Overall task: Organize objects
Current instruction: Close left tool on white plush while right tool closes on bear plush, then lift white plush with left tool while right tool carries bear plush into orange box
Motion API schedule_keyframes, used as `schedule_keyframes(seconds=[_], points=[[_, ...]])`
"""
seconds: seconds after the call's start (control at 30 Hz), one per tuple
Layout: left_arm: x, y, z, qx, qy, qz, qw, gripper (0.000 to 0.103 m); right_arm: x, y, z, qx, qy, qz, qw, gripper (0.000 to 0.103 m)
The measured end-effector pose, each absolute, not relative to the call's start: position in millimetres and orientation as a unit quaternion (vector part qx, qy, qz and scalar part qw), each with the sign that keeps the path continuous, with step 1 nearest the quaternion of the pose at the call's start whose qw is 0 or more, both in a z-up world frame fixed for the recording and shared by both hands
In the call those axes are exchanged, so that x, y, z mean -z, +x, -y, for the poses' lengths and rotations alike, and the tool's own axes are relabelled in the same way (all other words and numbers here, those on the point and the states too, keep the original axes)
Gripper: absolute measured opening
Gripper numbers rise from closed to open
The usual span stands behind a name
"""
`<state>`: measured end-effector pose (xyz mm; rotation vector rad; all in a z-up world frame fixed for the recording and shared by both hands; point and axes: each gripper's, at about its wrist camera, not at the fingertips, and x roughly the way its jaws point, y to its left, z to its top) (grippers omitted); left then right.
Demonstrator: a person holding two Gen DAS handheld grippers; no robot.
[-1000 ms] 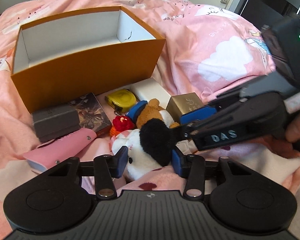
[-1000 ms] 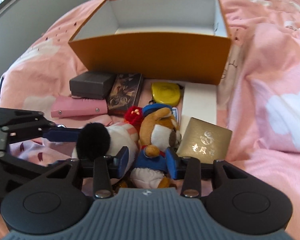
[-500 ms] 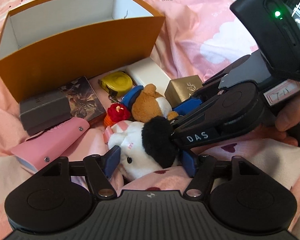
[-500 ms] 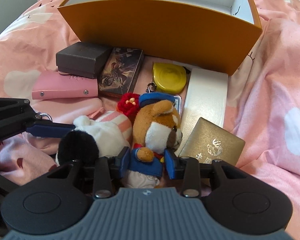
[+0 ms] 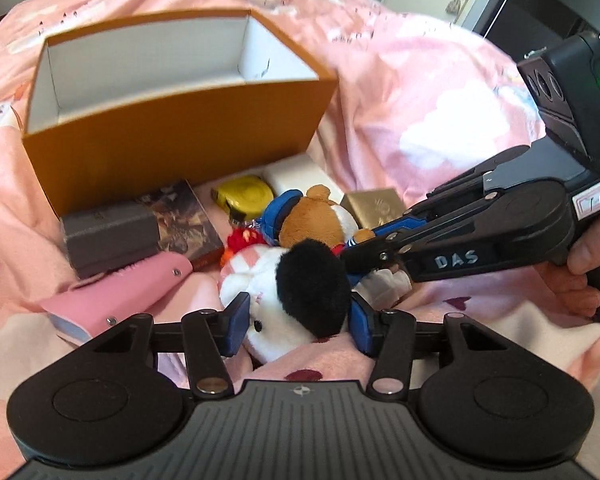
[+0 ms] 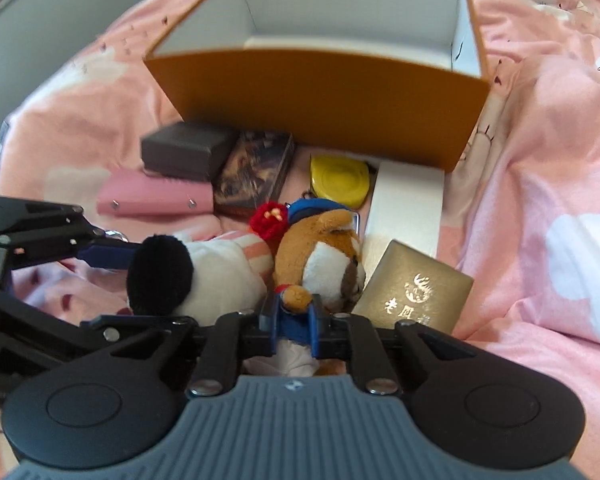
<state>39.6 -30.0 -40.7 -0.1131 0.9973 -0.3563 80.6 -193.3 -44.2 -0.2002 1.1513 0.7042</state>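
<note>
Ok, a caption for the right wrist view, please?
Right tool, jaws just closing, clamps the brown bear plush beside the black-eared white plush, before the empty orange box.

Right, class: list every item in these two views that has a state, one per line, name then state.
Orange box: open-topped, nothing visible inside.
Brown bear plush: gripped at its blue body.
White plush with black ear: lying between the left pads.
Right gripper: jaws just closed, shut on the bear.
Left gripper: jaws just closing around the white plush; contact unclear.
Pink snap case: closed.
Grey box: lid on.
</note>
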Motion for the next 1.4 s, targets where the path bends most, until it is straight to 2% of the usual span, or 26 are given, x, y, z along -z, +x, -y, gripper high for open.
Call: schedule_keyframes(seconds=[0.27, 0.9, 1.1, 1.4], points=[[-3, 44, 13, 0.157, -0.054, -0.409, 0.898, 0.058, 4, 91, 201, -0.350, -0.059, -0.498, 0.791, 0.014], [-73, 109, -10, 0.078, 0.087, -0.312, 0.943, 0.058, -92, 184, 179, -0.386, 0.006, -0.387, 0.838, 0.013], [-53, 148, -23, 0.062, 0.102, -0.341, 0.933, 0.058, -77, 224, 153, -0.385, 0.017, -0.389, 0.837, 0.013], [3, 175, -35, 0.069, 0.132, -0.409, 0.901, 0.058, -9, 250, 122, -0.378, 0.004, -0.436, 0.817, 0.013]])
